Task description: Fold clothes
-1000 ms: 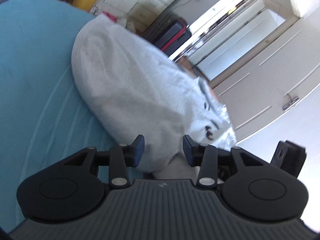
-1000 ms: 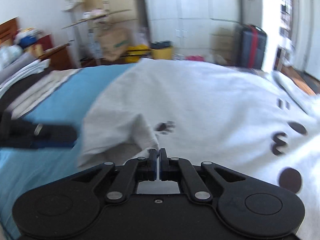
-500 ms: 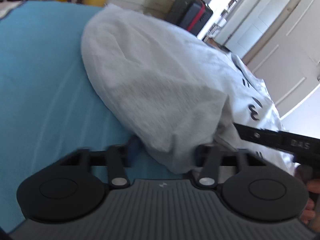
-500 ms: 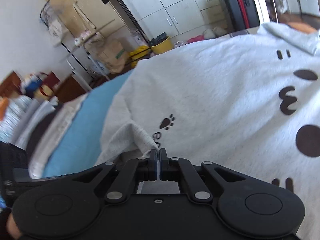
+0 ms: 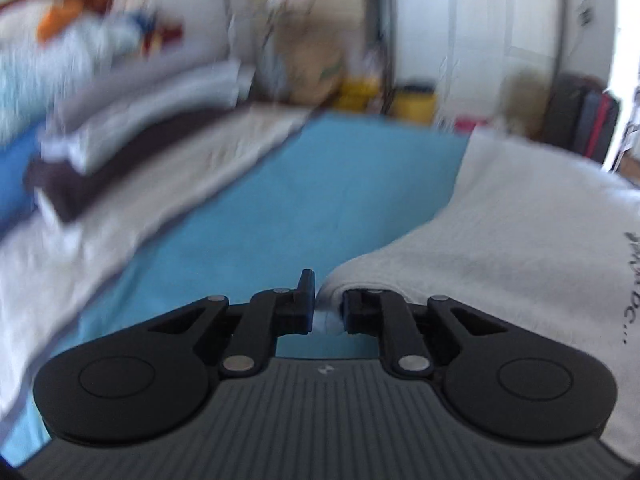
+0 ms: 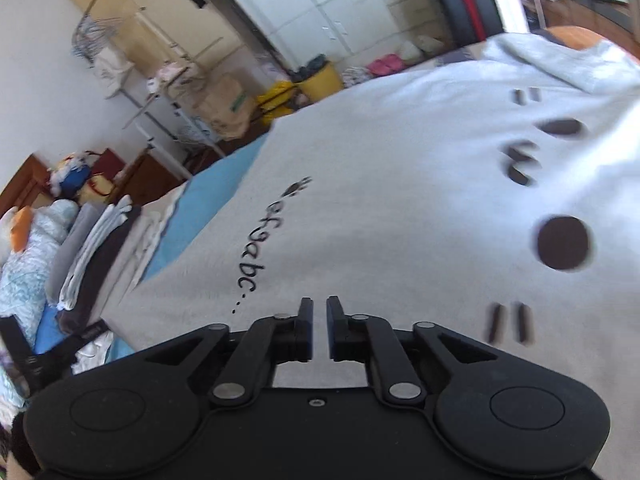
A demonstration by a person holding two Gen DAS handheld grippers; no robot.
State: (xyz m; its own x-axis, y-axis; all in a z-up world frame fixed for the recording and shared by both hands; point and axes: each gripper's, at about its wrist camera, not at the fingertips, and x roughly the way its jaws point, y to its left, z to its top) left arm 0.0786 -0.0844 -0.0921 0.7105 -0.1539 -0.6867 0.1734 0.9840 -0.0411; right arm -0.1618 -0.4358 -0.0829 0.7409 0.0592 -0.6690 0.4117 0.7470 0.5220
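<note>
Left gripper (image 5: 325,307): clamped on sweatshirt (image 5: 520,248) edge | Right gripper (image 6: 319,322): jaws slightly parted, empty, sweatshirt spread directly beneath and ahead.

Left matte-black two-finger gripper (image 5: 325,309): two round discs with shallow circular recesses at rear corners, angled linkage arms, silver pivot pins, blue-edged finger pads (image 5: 307,300), grey ribbed housing (image 5: 320,412) behind with small pale logo at centre.

Right matte-black two-finger gripper (image 6: 319,328): same discs, links, silver pins; smooth black housing (image 6: 316,436) behind, single small screw at centre; blue-edged pads (image 6: 306,326).
</note>
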